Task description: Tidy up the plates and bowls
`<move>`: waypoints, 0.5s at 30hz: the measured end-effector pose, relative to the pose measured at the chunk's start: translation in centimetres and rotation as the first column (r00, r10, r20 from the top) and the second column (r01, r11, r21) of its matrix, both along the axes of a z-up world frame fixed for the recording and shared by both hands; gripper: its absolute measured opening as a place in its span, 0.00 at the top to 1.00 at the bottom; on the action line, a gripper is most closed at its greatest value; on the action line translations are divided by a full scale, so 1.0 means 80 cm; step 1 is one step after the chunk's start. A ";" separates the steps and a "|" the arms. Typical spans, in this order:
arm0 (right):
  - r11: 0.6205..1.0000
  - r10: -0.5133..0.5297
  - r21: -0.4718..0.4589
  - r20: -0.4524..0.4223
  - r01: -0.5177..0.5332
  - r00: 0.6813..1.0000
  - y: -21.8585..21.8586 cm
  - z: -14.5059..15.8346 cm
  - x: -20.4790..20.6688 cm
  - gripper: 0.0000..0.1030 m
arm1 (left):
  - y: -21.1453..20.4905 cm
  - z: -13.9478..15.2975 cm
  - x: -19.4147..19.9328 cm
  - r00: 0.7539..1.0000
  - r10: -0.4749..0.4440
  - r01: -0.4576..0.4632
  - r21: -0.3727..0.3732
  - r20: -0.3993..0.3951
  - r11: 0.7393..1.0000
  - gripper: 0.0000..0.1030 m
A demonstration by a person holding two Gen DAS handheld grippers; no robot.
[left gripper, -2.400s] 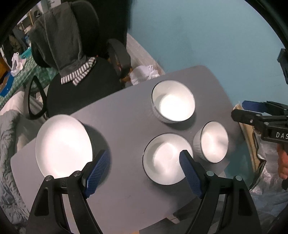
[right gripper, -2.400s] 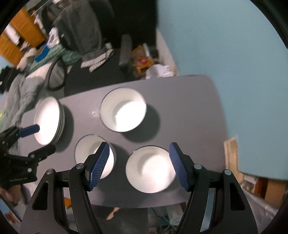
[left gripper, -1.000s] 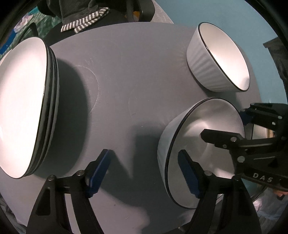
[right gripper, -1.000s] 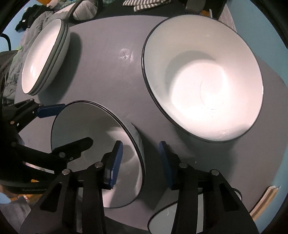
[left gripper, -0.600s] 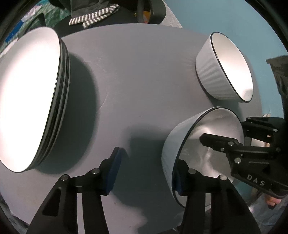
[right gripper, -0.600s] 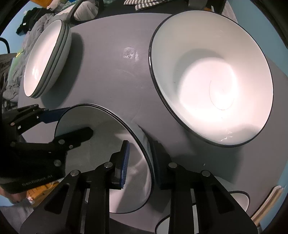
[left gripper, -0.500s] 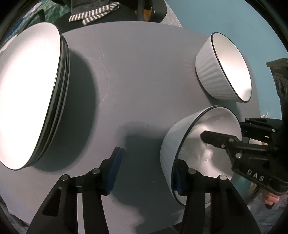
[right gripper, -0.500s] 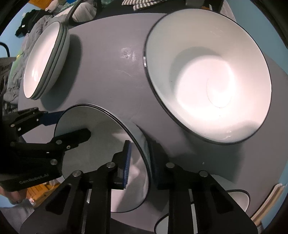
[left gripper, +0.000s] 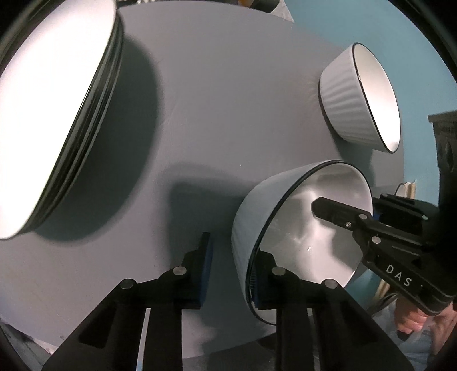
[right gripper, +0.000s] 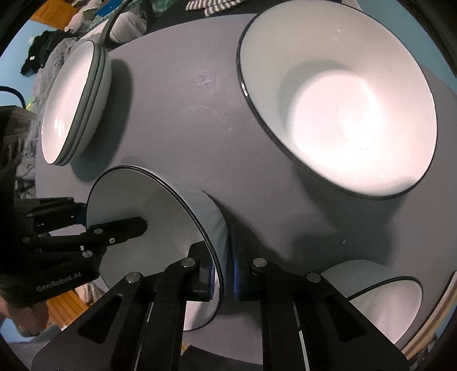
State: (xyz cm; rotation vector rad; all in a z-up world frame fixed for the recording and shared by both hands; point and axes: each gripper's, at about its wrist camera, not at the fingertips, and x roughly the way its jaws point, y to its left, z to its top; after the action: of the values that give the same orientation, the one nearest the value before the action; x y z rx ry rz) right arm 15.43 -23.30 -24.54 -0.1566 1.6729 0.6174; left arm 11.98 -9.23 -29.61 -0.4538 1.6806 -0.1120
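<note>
A white bowl with a black rim (left gripper: pixel 308 228) (right gripper: pixel 148 222) stands on the grey table (left gripper: pixel 228 100). My right gripper (right gripper: pixel 223 271) is shut on its rim, one pad inside and one outside. From the opposite side my left gripper (left gripper: pixel 232 271) straddles the rim with its jaws closing; the outer pad still stands off the wall. Each gripper also shows in the other's view: the right gripper (left gripper: pixel 351 211) and the left gripper (right gripper: pixel 112 218). A stack of plates (left gripper: pixel 57 114) (right gripper: pixel 74 105) sits to the left. A large ribbed bowl (left gripper: pixel 360 97) (right gripper: pixel 342 100) sits beyond.
A smaller white bowl (right gripper: pixel 380 302) stands close by the held bowl at the table's near edge. A teal wall (left gripper: pixel 385 28) runs behind the table. Striped cloth (right gripper: pixel 211 7) and bedding (right gripper: pixel 57 57) lie past the far edge. A hand (left gripper: pixel 414 325) holds the right gripper.
Both grippers came down from above to the middle bowl's rim. The right jaws closed onto the rim. The left jaws narrowed around the opposite side and shifted closer.
</note>
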 end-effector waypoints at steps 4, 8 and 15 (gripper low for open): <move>1.000 0.016 -0.015 0.005 -0.016 1.000 0.003 0.001 -0.004 0.91 | 0.004 -0.007 -0.002 1.000 0.001 -0.002 -0.042 -0.018 0.999 0.86; 0.999 0.022 -0.027 0.014 -0.022 1.000 0.006 0.001 -0.004 0.91 | 0.009 -0.018 0.001 1.000 -0.010 0.009 -0.052 -0.016 0.999 0.87; 0.999 0.002 -0.035 0.034 -0.001 0.999 0.005 -0.002 -0.030 0.91 | 0.008 -0.014 -0.009 1.000 0.017 -0.017 -0.042 -0.014 0.999 0.87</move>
State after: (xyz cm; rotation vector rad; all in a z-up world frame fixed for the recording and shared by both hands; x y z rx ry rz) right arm 13.06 -22.91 -24.67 -0.1928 1.6509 0.5840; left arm 11.25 -8.60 -30.70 -0.5014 1.6900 -0.1322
